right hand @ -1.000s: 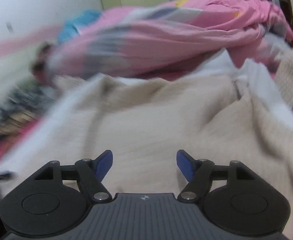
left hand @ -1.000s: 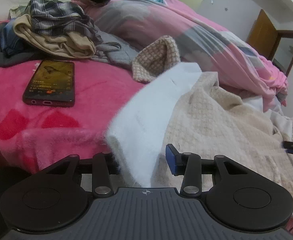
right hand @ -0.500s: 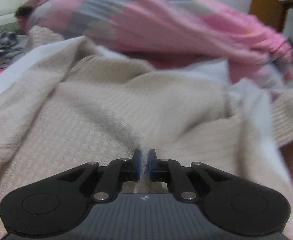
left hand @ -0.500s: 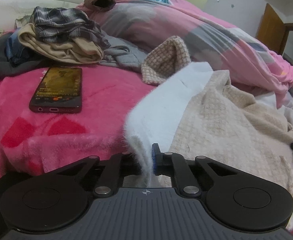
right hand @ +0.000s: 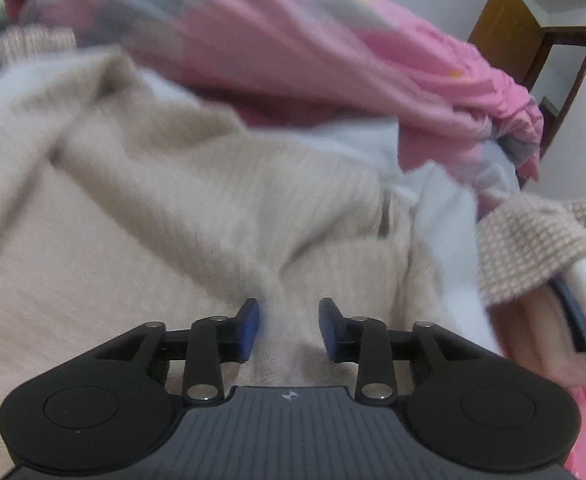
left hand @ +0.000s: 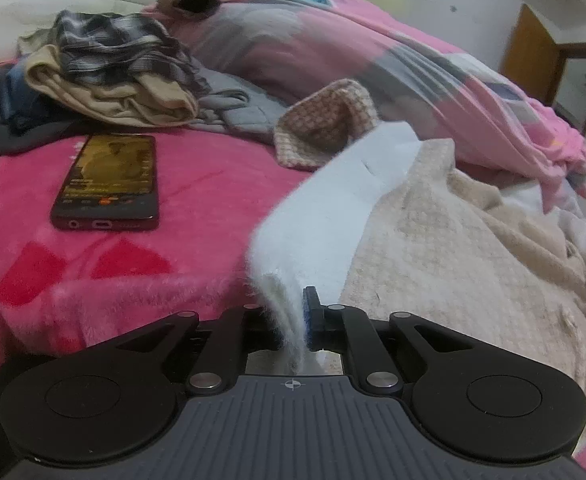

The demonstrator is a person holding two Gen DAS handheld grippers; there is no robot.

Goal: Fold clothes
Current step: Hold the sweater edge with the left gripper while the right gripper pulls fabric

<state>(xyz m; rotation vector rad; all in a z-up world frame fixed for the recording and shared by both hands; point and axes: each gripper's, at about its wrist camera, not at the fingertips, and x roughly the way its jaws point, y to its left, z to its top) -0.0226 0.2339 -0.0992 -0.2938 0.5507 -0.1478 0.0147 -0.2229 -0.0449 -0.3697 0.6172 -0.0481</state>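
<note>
A beige knit cardigan (left hand: pixel 453 248) with a white fuzzy trim (left hand: pixel 333 200) lies crumpled on the bed. My left gripper (left hand: pixel 293 312) is shut on the near end of that white trim, which hangs down between the pads and hides the left fingertip. In the right wrist view the same beige knit (right hand: pixel 173 220) fills the frame. My right gripper (right hand: pixel 289 320) hovers just over it with its jaws opening. A raised ridge of beige cloth stands between the blue pads (right hand: pixel 249 328), and they do not press on it.
A phone (left hand: pixel 109 176) with a lit screen lies on the pink fleece blanket (left hand: pixel 173 240). A heap of clothes (left hand: pixel 113 76) sits at the back left, a bunched pink quilt (left hand: pixel 373 60) behind the cardigan. A checked knit cuff (right hand: pixel 533 248) lies at the right. A wooden door (right hand: pixel 505 28) stands beyond.
My left gripper closed on the white trim and has kept its hold. My right gripper pinched the beige knit half a second ago and has since spread its jaws, and its view has tilted.
</note>
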